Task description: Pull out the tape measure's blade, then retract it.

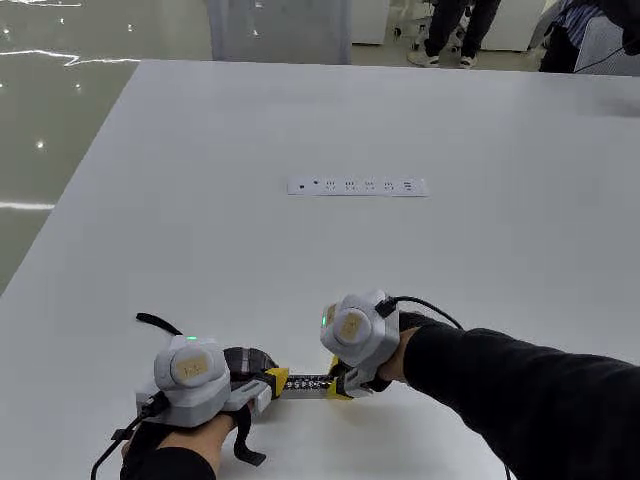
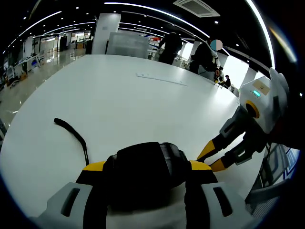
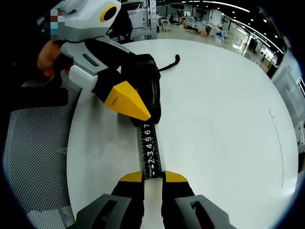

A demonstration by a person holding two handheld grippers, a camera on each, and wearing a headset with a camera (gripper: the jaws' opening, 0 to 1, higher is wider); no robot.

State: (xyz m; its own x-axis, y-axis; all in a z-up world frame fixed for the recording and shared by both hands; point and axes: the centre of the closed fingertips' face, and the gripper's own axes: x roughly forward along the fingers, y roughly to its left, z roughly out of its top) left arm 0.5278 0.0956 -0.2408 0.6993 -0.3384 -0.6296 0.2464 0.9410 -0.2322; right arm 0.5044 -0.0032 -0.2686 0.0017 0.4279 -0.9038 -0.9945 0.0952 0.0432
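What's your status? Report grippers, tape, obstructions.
Left gripper shut on tape measure case. Right gripper shut on blade tip, short length out. Power strip far up table, out of the way.

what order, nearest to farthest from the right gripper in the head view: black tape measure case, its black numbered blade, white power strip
1. black numbered blade: clamped by the right gripper.
2. black tape measure case: just left, held by the left gripper.
3. white power strip: far ahead.

Tape measure [image 3: 153, 76] black; blade [image 3: 148, 149] black, white numerals. Left gripper [image 2: 147, 166] and right gripper [image 3: 153, 176] grey, jaws tipped yellow. Table [image 1: 300, 130] white.
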